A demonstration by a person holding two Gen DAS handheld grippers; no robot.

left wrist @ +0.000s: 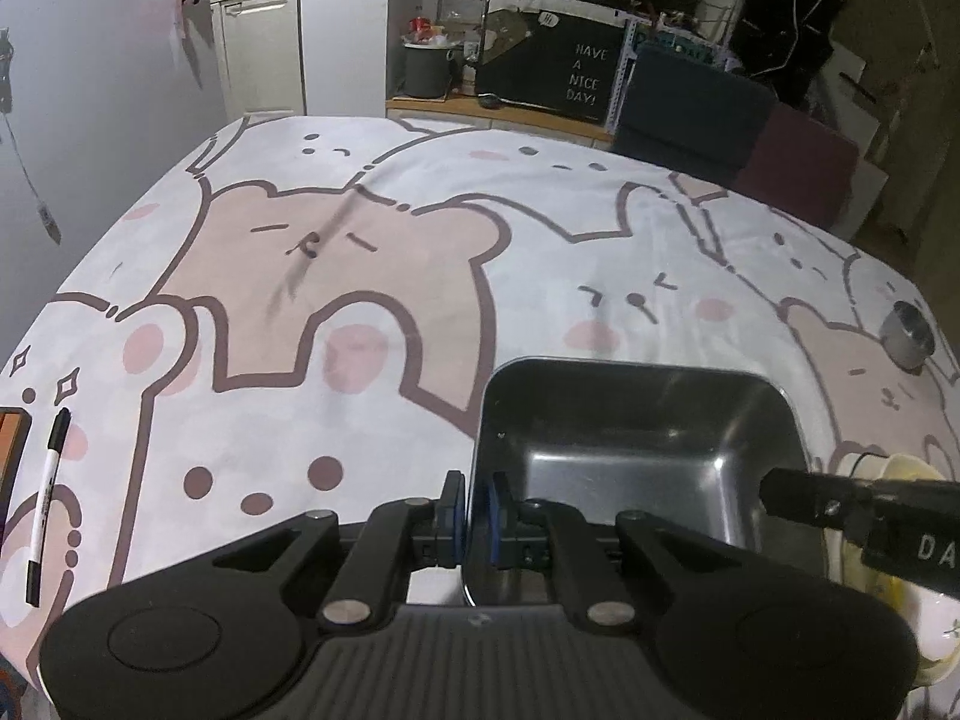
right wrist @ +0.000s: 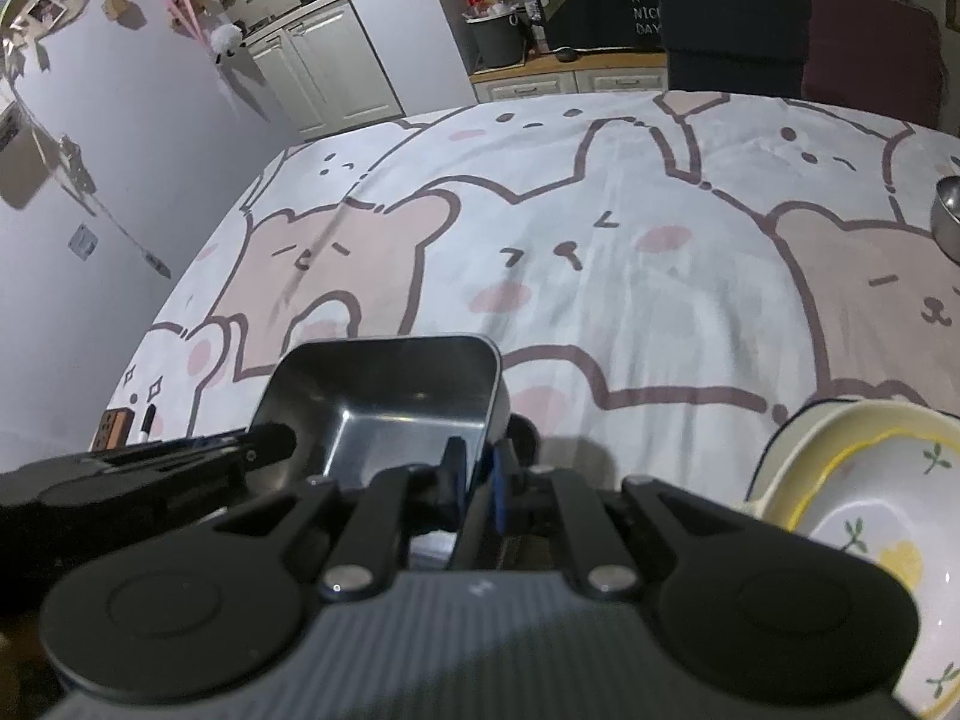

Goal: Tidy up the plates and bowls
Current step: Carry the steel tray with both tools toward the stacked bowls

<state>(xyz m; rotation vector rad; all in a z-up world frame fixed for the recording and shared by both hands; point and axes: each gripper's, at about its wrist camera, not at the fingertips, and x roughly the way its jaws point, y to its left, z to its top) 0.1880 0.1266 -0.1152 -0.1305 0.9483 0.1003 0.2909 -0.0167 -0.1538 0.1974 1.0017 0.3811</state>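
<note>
A rectangular steel tray [left wrist: 630,420] rests low over the bear-print tablecloth [left wrist: 360,276]. My left gripper [left wrist: 477,510] is shut on the tray's left wall, one blue pad inside and one outside. My right gripper [right wrist: 480,480] is shut on the right wall of the same tray [right wrist: 384,378]. Each gripper shows in the other's view: the right one [left wrist: 774,489] at the tray's right side, the left one [right wrist: 282,441] at its left side. A white ceramic bowl [right wrist: 870,510] with a yellow rim and leaf print sits just right of the tray.
A small round steel bowl [left wrist: 909,330] stands near the table's right edge. A black-and-white marker [left wrist: 48,498] and an orange-brown box [left wrist: 12,450] lie at the left edge. Dark chairs [left wrist: 690,108] stand behind the far side.
</note>
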